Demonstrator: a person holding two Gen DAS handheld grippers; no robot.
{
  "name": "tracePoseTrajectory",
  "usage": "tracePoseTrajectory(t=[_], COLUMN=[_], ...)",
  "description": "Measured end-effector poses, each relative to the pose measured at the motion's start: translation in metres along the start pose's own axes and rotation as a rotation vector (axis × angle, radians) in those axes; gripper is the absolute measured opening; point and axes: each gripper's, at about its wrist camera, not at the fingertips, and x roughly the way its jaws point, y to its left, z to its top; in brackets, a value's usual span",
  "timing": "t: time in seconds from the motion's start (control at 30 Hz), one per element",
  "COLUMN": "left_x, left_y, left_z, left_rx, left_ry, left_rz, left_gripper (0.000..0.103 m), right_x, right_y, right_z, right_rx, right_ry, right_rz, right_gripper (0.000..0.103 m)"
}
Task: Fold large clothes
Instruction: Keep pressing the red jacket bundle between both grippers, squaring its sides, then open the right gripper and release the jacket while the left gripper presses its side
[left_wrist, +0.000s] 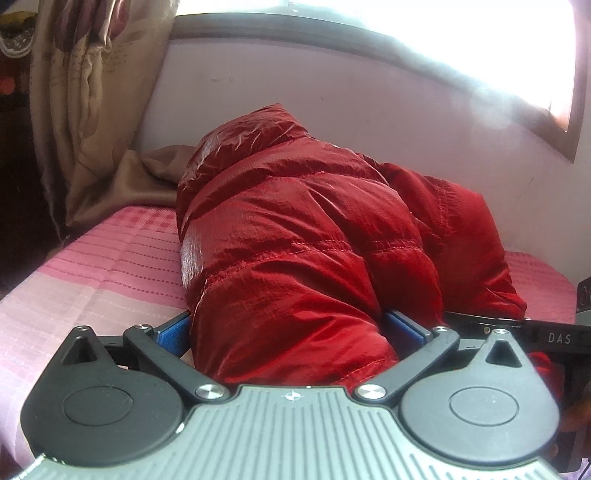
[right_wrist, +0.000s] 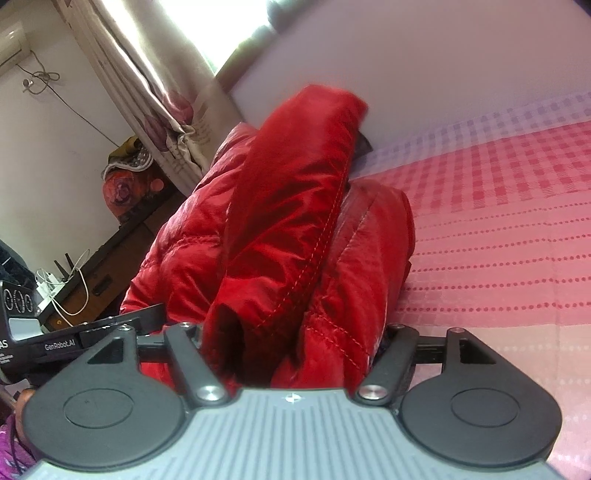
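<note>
Left gripper (left_wrist: 291, 328) stands wide, pads flanking the jacket (left_wrist: 314, 236) near the bed (left_wrist: 92, 273) edge; right gripper (right_wrist: 291, 332), part open, straddles its nearer folds alongside. The jacket's length runs straight ahead toward the wall (left_wrist: 332, 85)

The puffy, shiny red quilted jacket (left_wrist: 303, 236) bulges between the left gripper's (left_wrist: 291, 328) jaws, hiding most of the blue pads (left_wrist: 173, 332); whether they press it cannot be told. In the right wrist view the jacket covers the right gripper's (right_wrist: 291, 332) fingertips entirely. The window (left_wrist: 461, 40) is blown out to white. The pink checked bedspread (right_wrist: 498, 229) runs off the frame's edge.
</note>
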Motion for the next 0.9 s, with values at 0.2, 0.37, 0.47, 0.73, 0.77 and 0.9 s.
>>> tracePoseTrajectory(t=[0.2,0.37,0.47,0.73,0.77,0.9], left_x=[-0.01,-0.019,-0.022,-0.031,-0.032,-0.036], left_y=[-0.014,-0.029,-0.028,-0.035,-0.037,-0.043], left_z=[-0.002,-0.004,-0.002,-0.006,-0.006,-0.007], left_rx=[0.066,0.127,0.092,0.089,0.097,0.12], left_ry=[-0.045,-0.075,-0.061,-0.057,-0.058,-0.058], left_rz=[0.071,0.141,0.152,0.206,0.212,0.237], left_gripper=[0.103,0.103,0.103,0.103,0.103,0.103], right_x=[-0.002,-0.006,-0.009,-0.018,-0.018,-0.023], right_y=[0.001,0.001,0.002,0.005,0.005,0.005], right_z=[-0.004,-0.006,-0.007,-0.012,-0.012,-0.017], right_rx=[-0.019,-0.028,-0.036,-0.061,-0.061,-0.058], right_ry=[-0.017,-0.031,-0.033,-0.024,-0.024,-0.027], right_rz=[-0.027,-0.042,-0.053,-0.078,-0.08,-0.087], right_gripper=[0.081,0.085,0.086,0.086,0.086,0.086])
